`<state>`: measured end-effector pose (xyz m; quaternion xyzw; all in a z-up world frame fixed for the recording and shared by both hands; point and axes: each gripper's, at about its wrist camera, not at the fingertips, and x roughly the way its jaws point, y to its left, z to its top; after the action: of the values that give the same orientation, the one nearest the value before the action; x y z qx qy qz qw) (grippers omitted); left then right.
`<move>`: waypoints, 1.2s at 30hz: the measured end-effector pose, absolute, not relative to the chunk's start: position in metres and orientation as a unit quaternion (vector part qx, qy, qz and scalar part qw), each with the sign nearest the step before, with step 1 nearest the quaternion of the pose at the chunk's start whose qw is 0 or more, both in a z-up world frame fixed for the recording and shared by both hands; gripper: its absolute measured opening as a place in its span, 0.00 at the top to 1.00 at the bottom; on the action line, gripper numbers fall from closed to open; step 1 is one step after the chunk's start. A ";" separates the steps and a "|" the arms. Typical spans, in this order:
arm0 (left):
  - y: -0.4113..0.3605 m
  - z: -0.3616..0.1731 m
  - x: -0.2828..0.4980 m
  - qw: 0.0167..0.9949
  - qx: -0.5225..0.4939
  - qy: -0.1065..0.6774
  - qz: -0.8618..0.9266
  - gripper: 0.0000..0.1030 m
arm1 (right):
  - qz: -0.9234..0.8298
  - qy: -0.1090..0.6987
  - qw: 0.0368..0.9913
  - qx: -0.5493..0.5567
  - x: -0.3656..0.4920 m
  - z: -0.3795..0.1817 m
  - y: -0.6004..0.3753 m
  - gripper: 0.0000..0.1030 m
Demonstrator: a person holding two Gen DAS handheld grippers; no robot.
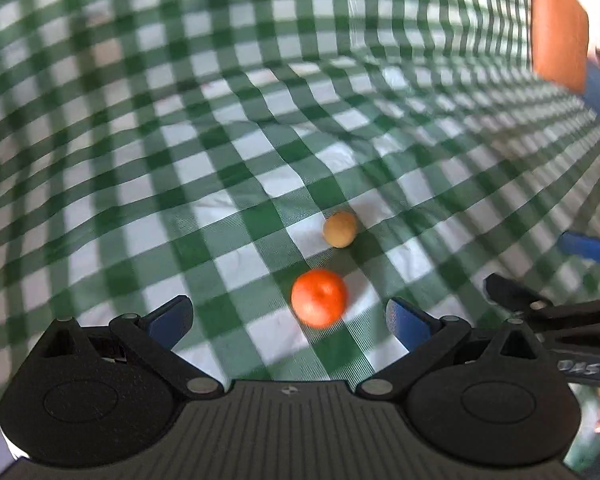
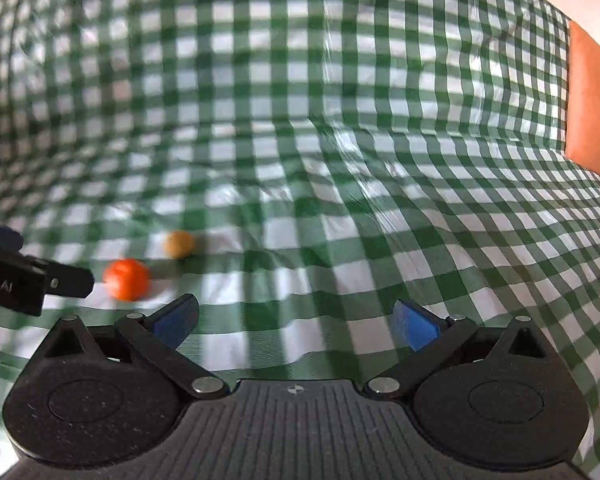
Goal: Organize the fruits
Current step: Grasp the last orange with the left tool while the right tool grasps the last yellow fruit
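**Both grippers apart above two small fruits on a checked cloth**

Left gripper (image 1: 288, 320): jaws wide apart, nothing between them, blue pads on black arms. Right gripper (image 2: 296, 320): same, spread wide, holding nothing.

Orange fruit (image 1: 319, 297) sits on the cloth just ahead of the left gripper, roughly between the lines of its two fingers but not touched by either. In the right wrist view the same orange fruit (image 2: 126, 279) is off to the left, blurred, close to the tip of the other gripper's black finger; contact cannot be told.

Tan fruit (image 1: 340, 229), smaller and round, lies just beyond the orange one, near it but apart. Type unclear.

Writing: white letters on the side of the right gripper in the left view, upside down, not readable. On the left gripper's body in the right view, partial text reads like "bot.AI", cut off at the frame edge.

Surface: green-and-white checked tablecloth (image 2: 340, 120), wrinkled, shiny like plastic, covering nearly everything seen. Far right, an orange-brown panel (image 1: 558, 28) past the cloth edge; beyond it bright, blurred room, nothing legible.
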<state>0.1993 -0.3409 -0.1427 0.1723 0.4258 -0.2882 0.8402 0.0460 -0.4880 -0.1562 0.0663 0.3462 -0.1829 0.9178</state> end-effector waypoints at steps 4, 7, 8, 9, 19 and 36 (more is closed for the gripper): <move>-0.352 -0.173 0.216 0.837 0.205 0.427 -0.274 0.00 | -0.164 0.343 0.921 0.086 0.062 -0.176 -0.503 0.01; -0.335 -0.177 0.224 0.832 0.187 0.442 -0.279 0.00 | -0.117 0.336 0.932 0.066 0.080 -0.186 -0.499 0.01; -0.331 -0.177 0.226 0.832 0.186 0.445 -0.274 0.00 | -0.097 0.334 0.936 0.054 0.089 -0.191 -0.494 0.01; -0.326 -0.178 0.228 0.839 0.187 0.442 -0.256 0.00 | -0.081 0.335 0.938 0.043 0.097 -0.194 -0.488 0.01; -0.300 -0.172 0.268 0.836 0.151 0.457 -0.263 0.00 | -0.001 0.338 0.941 0.017 0.156 -0.211 -0.483 0.01; -0.302 -0.124 0.211 0.833 0.155 0.462 -0.262 0.62 | -0.031 0.319 0.947 0.028 0.119 -0.174 -0.455 0.71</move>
<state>0.2111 -0.3018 -0.1240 0.1545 0.4624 -0.2619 0.8329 0.1192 -0.4552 -0.1738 0.0276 0.3187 -0.0306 0.9470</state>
